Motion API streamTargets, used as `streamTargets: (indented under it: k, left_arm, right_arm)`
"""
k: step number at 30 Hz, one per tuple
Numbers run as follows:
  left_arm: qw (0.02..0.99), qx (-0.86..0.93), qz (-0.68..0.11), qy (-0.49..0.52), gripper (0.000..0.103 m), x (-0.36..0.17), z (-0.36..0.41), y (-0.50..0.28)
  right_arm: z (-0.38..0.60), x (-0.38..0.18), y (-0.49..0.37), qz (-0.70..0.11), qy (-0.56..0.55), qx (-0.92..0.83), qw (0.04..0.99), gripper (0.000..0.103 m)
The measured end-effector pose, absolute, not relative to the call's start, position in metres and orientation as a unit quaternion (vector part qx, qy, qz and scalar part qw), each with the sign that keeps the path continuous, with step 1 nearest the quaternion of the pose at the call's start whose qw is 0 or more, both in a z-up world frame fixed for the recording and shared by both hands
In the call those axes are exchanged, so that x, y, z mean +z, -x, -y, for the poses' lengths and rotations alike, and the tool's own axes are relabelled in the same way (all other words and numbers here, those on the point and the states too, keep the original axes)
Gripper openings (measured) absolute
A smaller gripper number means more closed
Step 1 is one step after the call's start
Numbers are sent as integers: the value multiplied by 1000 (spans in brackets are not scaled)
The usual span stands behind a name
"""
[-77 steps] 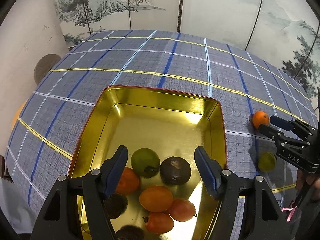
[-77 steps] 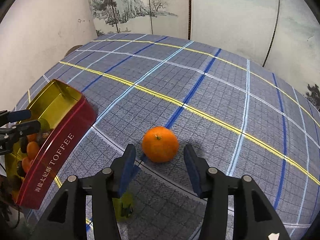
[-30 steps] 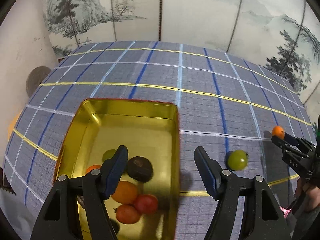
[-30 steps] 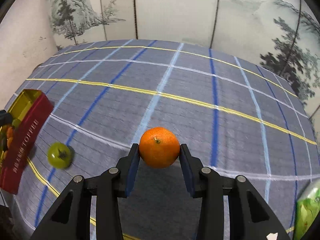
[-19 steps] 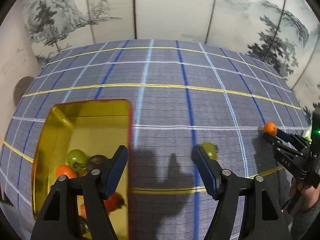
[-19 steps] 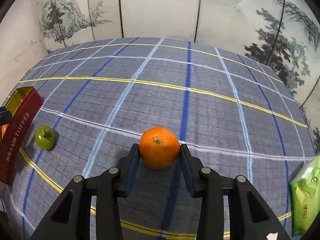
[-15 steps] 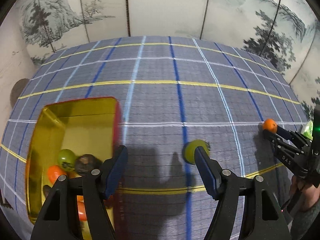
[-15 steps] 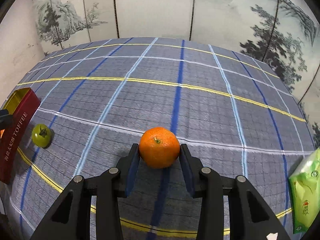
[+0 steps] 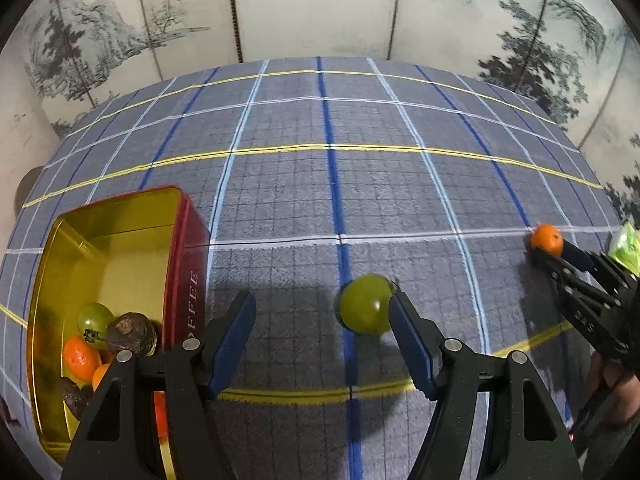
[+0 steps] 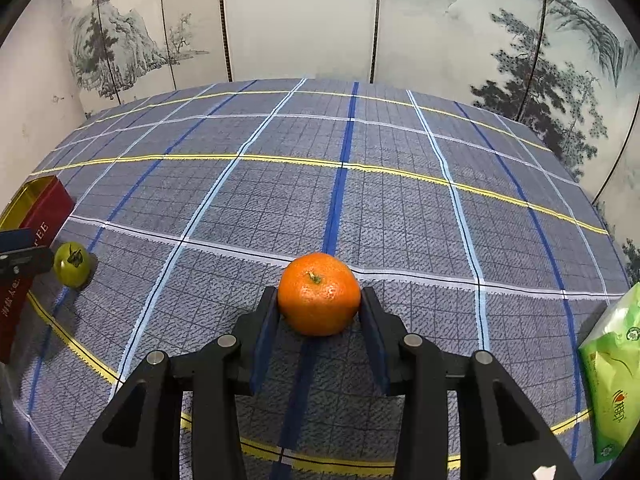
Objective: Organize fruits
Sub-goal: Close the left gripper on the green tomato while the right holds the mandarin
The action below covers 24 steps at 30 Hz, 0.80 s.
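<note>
In the left wrist view, the left gripper [image 9: 322,326] stands about half open above the checked tablecloth [image 9: 360,192], holding nothing. A green fruit [image 9: 366,308] lies on the cloth between its fingers, close against the right-hand one; whether they touch cannot be told. To the left sits a red tin [image 9: 188,248] with a gold inside, lettered on its side. It holds a green fruit, orange fruits and dark brown ones, piled at the near end. At the far right edge the right gripper [image 9: 550,250] reaches in with an orange [image 9: 547,239] clamped at its tip, a person's hand [image 9: 612,380] behind it, and a green packet [image 9: 628,246] just beyond.

In the right wrist view, the right gripper [image 10: 319,312] is closed on the orange [image 10: 319,294], both pads pressed against its sides, stem end up. The green fruit [image 10: 72,264] lies far left on the cloth, with a finger of the left gripper [image 10: 24,262] just beside it and the tin [image 10: 44,212] behind. A green packet [image 10: 614,376] lies at the right edge. A painted folding screen [image 10: 300,20] stands behind the table.
</note>
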State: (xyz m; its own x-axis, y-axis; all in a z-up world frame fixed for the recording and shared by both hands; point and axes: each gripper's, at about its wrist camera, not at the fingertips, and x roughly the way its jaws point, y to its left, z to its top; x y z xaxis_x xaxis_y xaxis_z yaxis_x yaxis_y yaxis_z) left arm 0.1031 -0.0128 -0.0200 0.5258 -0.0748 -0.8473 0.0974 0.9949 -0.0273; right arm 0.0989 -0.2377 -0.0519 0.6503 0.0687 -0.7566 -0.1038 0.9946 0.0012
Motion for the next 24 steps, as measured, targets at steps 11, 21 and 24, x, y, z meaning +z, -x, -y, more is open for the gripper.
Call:
streamTargets:
  k: [11,21,24]
  left_arm:
    - [873,-60,-485,-1,69,-24,25,-111]
    - [870,-64,-489,-3,69,-26,30,-110]
    - [869,-68,-489,-2,69,-27,31,-111]
  right_arm:
    - [241,-52,-100,-417,14,50,908,38]
    - [268,-45,-106,-413,10,17,911,37]
    - [275,-49,-106,-417,15,11,909,37]
